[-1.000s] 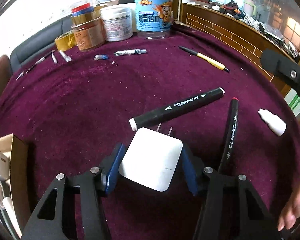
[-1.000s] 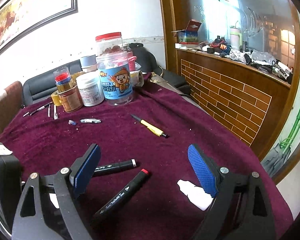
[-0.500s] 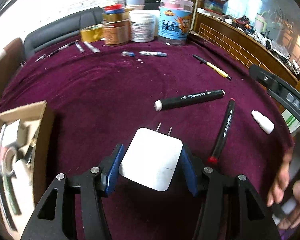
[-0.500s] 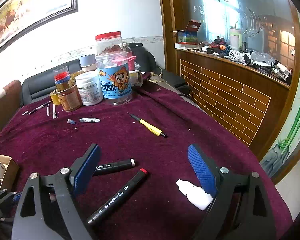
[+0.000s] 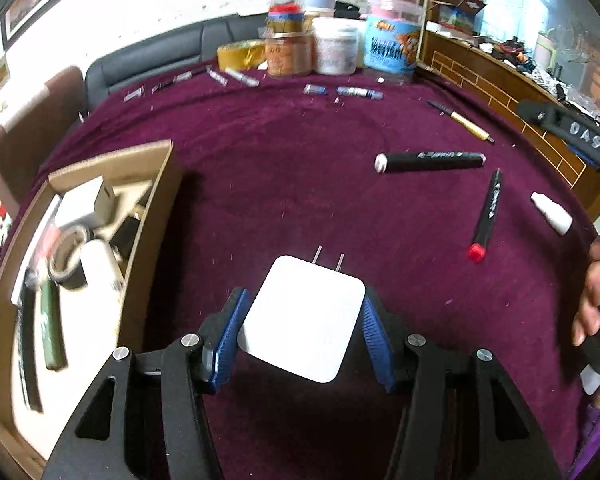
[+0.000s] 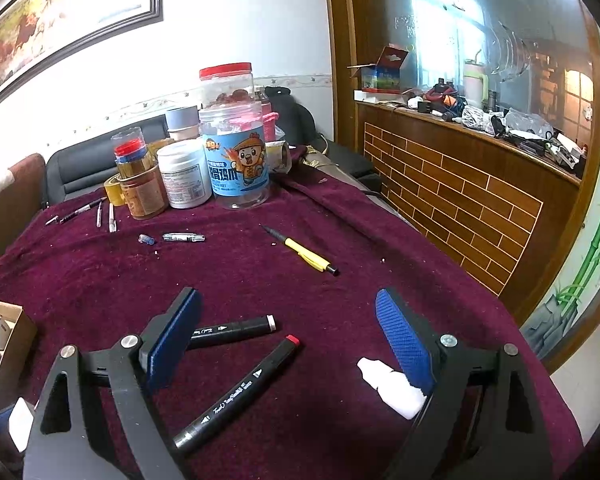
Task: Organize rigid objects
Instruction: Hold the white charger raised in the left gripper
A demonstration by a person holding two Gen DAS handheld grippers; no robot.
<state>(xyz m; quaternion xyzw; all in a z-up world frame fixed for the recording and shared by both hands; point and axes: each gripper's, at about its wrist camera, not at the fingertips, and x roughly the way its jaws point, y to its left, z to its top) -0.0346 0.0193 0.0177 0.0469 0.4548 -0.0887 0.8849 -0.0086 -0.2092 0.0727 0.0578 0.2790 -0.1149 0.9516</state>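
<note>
The left gripper (image 5: 302, 330) is grasping the white charger (image 5: 305, 318) between its pads; the right gripper (image 6: 288, 338) is standing released above the red-capped marker (image 6: 240, 390).

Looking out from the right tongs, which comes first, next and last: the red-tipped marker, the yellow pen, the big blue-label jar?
From the right tongs:
1. Red-tipped marker, lying on the cloth right between the open tongs.
2. Yellow pen, mid-table, slightly right.
3. Blue-label jar, standing at the far edge with the other jars.
</note>
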